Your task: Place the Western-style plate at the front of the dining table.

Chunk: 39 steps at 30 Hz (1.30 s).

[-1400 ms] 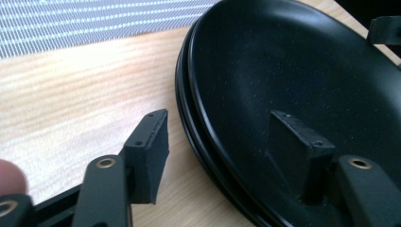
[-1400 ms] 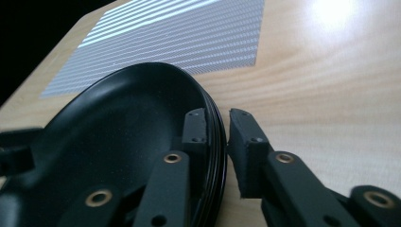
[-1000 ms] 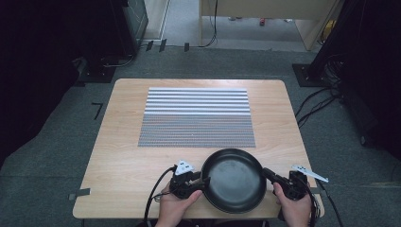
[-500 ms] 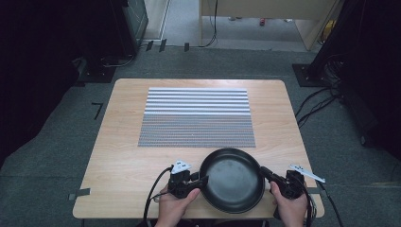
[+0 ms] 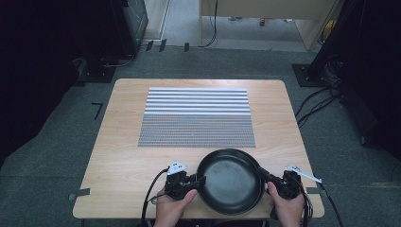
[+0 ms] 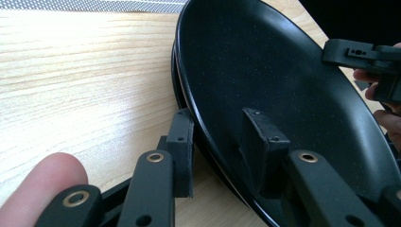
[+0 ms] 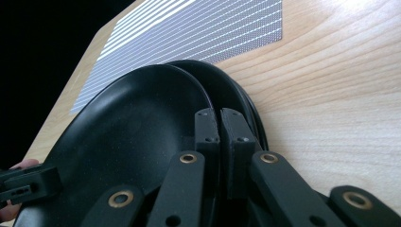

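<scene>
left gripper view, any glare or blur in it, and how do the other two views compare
Left gripper view: bright glare washes out the wooden table; the near fingertip is soft, the black pan is sharp. Right gripper view: glare on the table's top right, the striped mat slightly soft. High view: even light on the table, surroundings dark.
</scene>
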### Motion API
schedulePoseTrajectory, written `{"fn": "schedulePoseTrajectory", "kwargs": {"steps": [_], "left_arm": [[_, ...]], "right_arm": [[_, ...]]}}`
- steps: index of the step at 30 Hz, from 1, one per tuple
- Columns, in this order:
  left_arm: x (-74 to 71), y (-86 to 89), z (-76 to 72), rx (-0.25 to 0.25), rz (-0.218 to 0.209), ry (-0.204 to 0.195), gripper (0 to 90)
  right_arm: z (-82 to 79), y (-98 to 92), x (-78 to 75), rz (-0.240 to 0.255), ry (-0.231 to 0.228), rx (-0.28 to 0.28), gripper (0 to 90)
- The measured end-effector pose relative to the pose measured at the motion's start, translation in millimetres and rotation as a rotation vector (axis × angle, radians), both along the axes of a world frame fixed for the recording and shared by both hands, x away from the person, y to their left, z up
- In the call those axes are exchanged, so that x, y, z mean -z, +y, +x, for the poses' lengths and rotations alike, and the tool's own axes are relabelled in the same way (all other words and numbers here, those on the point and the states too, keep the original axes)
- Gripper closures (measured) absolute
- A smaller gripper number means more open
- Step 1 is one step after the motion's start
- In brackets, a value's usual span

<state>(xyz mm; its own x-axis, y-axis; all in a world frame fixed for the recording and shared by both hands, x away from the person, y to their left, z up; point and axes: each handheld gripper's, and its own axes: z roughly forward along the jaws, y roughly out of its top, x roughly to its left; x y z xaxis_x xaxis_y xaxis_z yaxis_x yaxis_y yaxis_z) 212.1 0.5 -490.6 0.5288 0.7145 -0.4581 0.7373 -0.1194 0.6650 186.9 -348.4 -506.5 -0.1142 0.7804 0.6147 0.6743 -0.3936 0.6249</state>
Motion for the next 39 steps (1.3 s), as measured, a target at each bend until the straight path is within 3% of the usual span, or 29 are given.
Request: {"fn": "schedulePoseTrajectory", "kwargs": {"steps": [8, 14, 16, 20, 21, 23, 26, 30, 36, 39], "left_arm": [[0.4, 2.3, -0.3, 0.003, -0.004, -0.006, 65.8], [1.1, 4.1, 0.4, 0.005, -0.014, -0.009, 66.5], [1.7, 4.9, 1.0, 0.007, -0.021, -0.005, 66.8], [3.5, 5.8, 1.5, 0.002, -0.044, 0.010, 67.3], [3.5, 5.8, 1.5, 0.002, -0.044, 0.010, 67.3], [7.0, 6.4, 1.7, 0.000, -0.082, 0.036, 67.4], [7.8, 6.6, 0.5, 0.002, -0.089, 0.040, 67.2], [7.4, 7.0, 1.0, 0.002, -0.094, 0.049, 67.5], [5.1, 10.3, 3.1, -0.005, -0.112, 0.065, 68.0], [2.8, 12.4, 4.2, -0.014, -0.119, 0.066, 68.8]], "right_arm": [[0.2, 0.0, 2.6, 0.026, 0.004, -0.017, 85.5], [-1.4, 10.3, 4.6, -0.039, 0.007, -0.028, 80.7], [-1.3, 11.0, 4.7, -0.038, 0.011, -0.020, 81.1], [-1.1, 8.4, 7.5, 0.044, 0.038, 0.005, 82.8], [-1.1, 8.4, 7.5, 0.044, 0.038, 0.005, 82.8], [-1.4, 5.7, 10.4, 0.114, 0.058, 0.029, 84.3], [-1.5, 1.5, 14.2, 0.191, 0.081, 0.043, 85.3], [-3.2, 2.8, 11.6, 0.183, 0.067, 0.050, 85.5], [-3.7, 7.6, -2.7, 0.122, 0.014, 0.040, 85.7], [-1.3, 9.5, -5.4, 0.132, 0.016, 0.035, 85.8]]}}
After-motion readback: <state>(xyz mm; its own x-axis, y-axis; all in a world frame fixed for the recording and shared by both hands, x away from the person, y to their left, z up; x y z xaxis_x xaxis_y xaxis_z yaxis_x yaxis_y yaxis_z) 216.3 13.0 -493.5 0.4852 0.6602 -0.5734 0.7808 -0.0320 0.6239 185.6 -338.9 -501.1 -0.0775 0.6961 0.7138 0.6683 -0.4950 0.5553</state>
